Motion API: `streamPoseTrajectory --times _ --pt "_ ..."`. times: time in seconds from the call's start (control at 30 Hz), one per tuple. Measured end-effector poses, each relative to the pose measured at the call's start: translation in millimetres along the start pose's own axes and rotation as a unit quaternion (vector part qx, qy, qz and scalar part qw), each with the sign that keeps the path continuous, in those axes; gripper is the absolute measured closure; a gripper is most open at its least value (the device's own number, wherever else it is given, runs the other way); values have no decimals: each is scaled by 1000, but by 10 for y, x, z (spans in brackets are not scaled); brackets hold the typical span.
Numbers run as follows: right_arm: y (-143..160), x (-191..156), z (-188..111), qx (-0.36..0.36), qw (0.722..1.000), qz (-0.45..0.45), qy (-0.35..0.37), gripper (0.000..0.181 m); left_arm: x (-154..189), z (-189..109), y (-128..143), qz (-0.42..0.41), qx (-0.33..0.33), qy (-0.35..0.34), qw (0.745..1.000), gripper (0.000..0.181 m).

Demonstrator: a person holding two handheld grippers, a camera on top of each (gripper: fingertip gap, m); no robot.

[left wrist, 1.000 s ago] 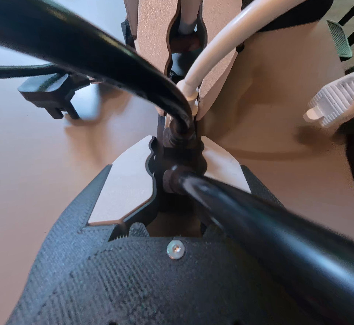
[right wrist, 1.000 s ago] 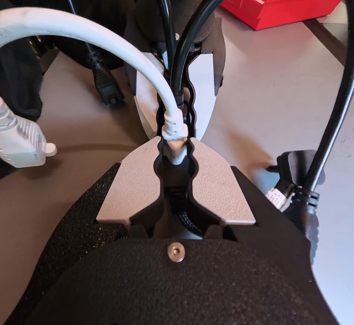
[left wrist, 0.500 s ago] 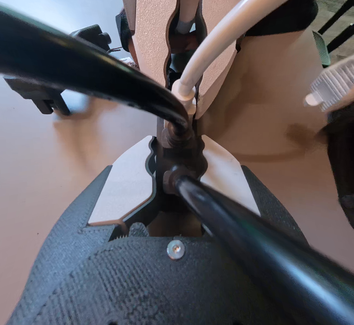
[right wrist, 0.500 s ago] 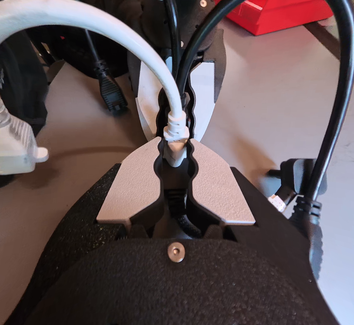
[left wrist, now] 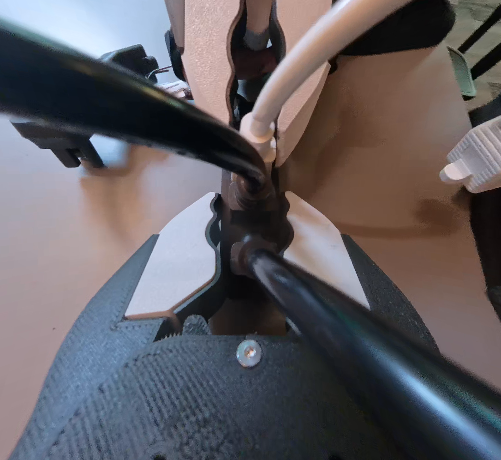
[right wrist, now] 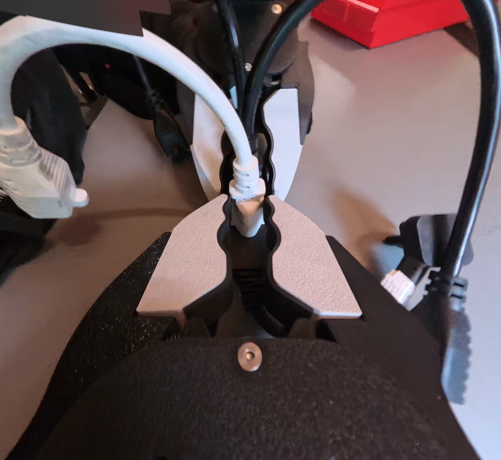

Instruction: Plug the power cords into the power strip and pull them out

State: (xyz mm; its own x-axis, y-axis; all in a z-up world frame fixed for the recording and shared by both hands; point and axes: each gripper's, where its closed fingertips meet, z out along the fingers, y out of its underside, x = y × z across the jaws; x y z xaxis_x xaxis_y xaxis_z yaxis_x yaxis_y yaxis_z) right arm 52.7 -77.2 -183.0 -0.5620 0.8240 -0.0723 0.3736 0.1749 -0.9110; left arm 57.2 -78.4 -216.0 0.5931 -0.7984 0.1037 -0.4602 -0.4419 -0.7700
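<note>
Mostly, what you hold is hidden by cords. Your left gripper (left wrist: 252,219) and right gripper (right wrist: 248,216) meet tip to tip above the desk (left wrist: 67,230), both with jaws closed onto a narrow dark body between them — presumably the power strip (left wrist: 253,223), though too little of it shows to be sure. A black cord (left wrist: 108,105) arches in from the left and enters it by your left gripper's tips; a second black cord (left wrist: 352,311) runs out toward the camera, blurred. A white cord (right wrist: 168,59) loops over and ends in a white plug (right wrist: 248,214) seated between your right gripper's tips. Its other white plug (right wrist: 40,184) hangs loose at the left edge, partly cut off. A red bin (right wrist: 393,5) sits beyond — only partly in frame.
</note>
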Motion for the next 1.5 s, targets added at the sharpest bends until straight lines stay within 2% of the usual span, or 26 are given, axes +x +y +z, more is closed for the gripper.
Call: streamPoseTrajectory --times 0.07,0.23,0.37,0.5,0.53,0.63,0.7,0.77,0.83,1.0,1.1,1.17,1.23,1.4,1.5 --pt "-1 10 -4 2 1000 21 -14 160 -3 2 0 0 -2 -7 1000 139" --pt "4 -74 -14 -2 999 -34 4 160 37 6 16 13 -5 9 1000 138" --pt "41 39 -11 -10 999 44 -18 160 -36 21 31 -2 -27 -17 999 138" --pt "44 -56 -2 -25 999 -40 14 160 12 17 57 13 -34 -1 999 138" --pt "51 -69 -5 -29 998 -45 11 160 25 20 56 13 -34 -1 999 138" --pt "50 41 -20 -13 1000 19 -1 159 -49 20 43 -11 -36 -13 999 138" --pt "45 24 -11 -22 1000 -4 15 160 -49 16 51 2 -37 -8 999 138" --pt "50 -41 -14 -30 999 -35 17 160 2 20 54 7 -34 -1 999 138" --pt "55 0 -19 -14 1000 -1 3 159 -23 20 43 -5 -29 -6 1000 138" --pt "62 33 0 -21 1000 0 5 158 -62 -11 24 -20 -19 -17 999 139" --pt "70 40 -6 -19 1000 7 9 158 -65 -161 -73 -17 3 -27 999 145" --pt "70 50 -9 -19 1000 9 12 158 -49 -249 -60 8 -20 -37 999 153" --pt "72 49 -5 -20 1000 12 9 158 -63 -260 65 25 -81 -50 995 156" --pt "69 43 -3 -22 1000 7 7 158 -65 -256 122 24 -147 -48 988 157" --pt "64 51 -7 -19 1000 6 8 158 -61 -245 121 25 -163 -34 986 157"
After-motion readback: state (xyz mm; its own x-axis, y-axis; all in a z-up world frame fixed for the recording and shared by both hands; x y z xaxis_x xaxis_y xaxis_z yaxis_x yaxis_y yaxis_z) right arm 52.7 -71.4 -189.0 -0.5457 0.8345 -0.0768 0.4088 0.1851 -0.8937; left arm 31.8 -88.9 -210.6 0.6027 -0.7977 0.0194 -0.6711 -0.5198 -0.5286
